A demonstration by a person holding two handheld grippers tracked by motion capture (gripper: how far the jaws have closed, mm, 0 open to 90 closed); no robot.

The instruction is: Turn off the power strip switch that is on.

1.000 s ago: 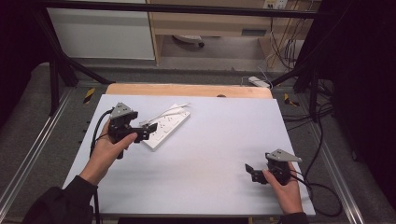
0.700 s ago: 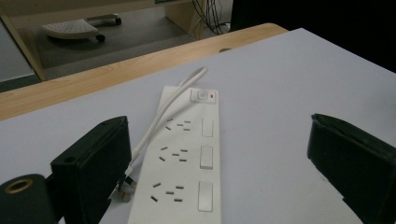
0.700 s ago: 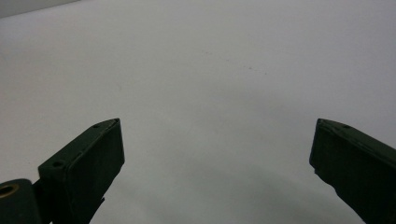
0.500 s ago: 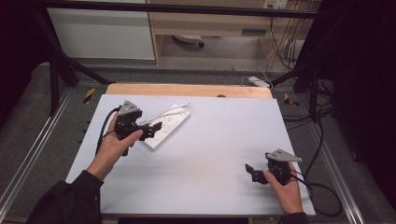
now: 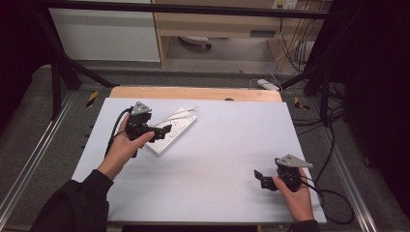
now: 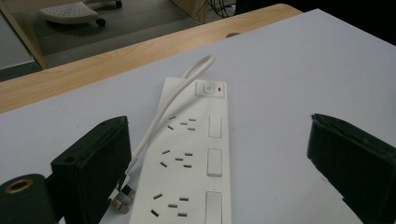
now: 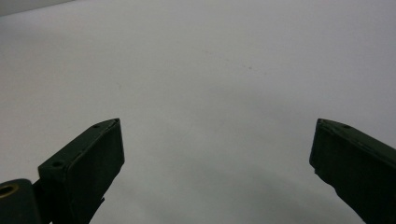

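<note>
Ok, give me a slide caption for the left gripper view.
Open left gripper poised over a white power strip lying on the table.

A white power strip point(image 5: 170, 134) with its white cord point(image 6: 161, 112) lies flat, angled, on the table's far-left part.

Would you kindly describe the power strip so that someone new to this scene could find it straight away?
Start at the pale sheet covering the table, then look to its far left part, just ahead of the left hand-held gripper. There lies the white power strip, long and flat, with rows of sockets, rocker switches and a white cable looped beside it.
</note>
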